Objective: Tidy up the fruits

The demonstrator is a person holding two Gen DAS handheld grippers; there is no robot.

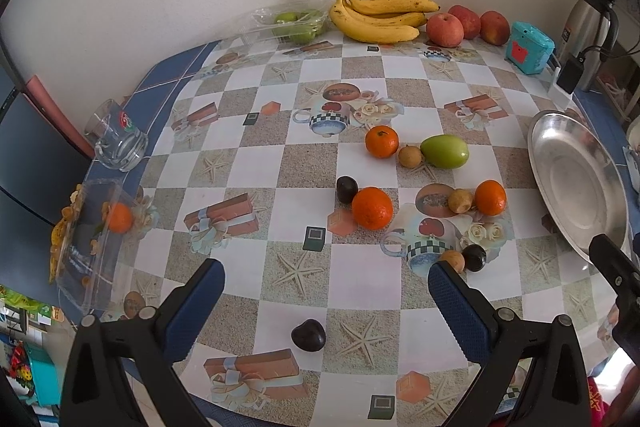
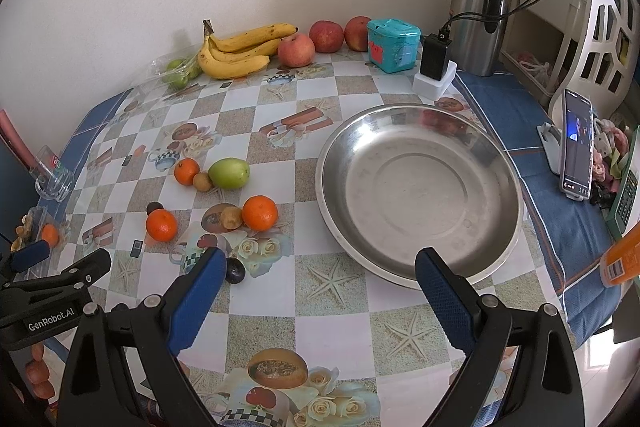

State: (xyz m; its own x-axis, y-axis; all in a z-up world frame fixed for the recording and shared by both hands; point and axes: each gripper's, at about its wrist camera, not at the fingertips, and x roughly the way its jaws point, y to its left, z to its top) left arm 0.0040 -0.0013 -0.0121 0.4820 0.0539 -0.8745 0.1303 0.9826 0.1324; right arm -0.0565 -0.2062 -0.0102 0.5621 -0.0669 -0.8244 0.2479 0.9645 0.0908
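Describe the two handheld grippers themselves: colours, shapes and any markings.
Both match. The left gripper has a black plastic frame of angular, triangular arms joined by silver pivot screws, carrying two blue fingers with a fine diamond-textured surface. The right gripper looks the same. White "GenRobot.AI" lettering marks the left gripper's body in the right wrist view. No cables or sleeves show.

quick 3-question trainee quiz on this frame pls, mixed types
1. True or false: the steel basin already holds fruit.
2. How many oranges lie loose on the checked tablecloth in the left wrist view, not counting the one in the clear box?
3. Multiple choice: what sits between the far orange and the green fruit? A) a dark plum B) a small tan fruit C) an apple

Key: 1 false, the basin is empty. 2 three. 3 B, the small tan fruit.
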